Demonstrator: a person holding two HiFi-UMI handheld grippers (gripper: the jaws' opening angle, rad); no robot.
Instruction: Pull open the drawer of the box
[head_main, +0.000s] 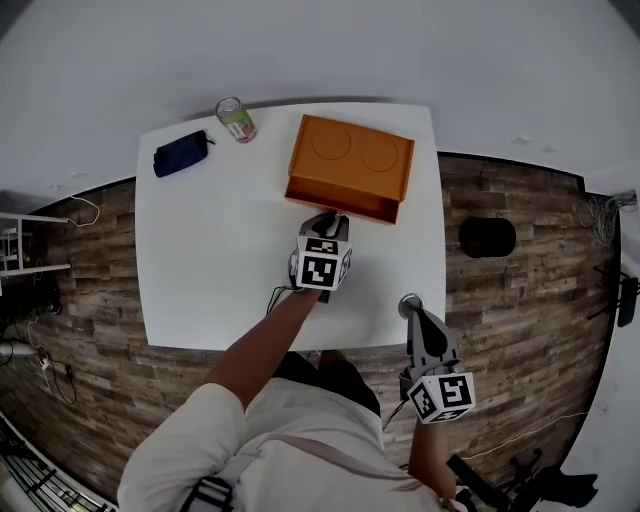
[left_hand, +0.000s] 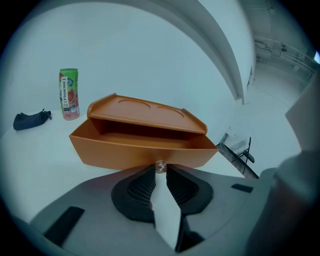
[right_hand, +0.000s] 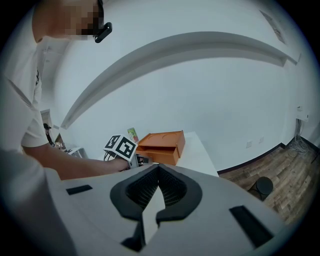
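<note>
At the far side of the white counter (head_main: 220, 260) sits the orange box (head_main: 350, 155). Its drawer (left_hand: 125, 150) stands partly out toward me, with the inside showing under the top. My left hand-held gripper (head_main: 335, 217) is clamped on the small round knob (left_hand: 160, 166) in the middle of the drawer front, the pads pinching it from both sides. My right hand-held gripper (right_hand: 158, 167) hangs off the near right corner of the counter, jaws together and empty, well apart from the box.

I judge I am mid-pull: the grip is made and the drawer likely has some way to run. The next move calls for a straight, level draw toward me so the knob does not slip from the pads. Nothing holds the box, so it may slide along instead. A can (head_main: 236, 119) and a dark pouch (head_main: 181, 153) lie at the far left, clear of the path.
</note>
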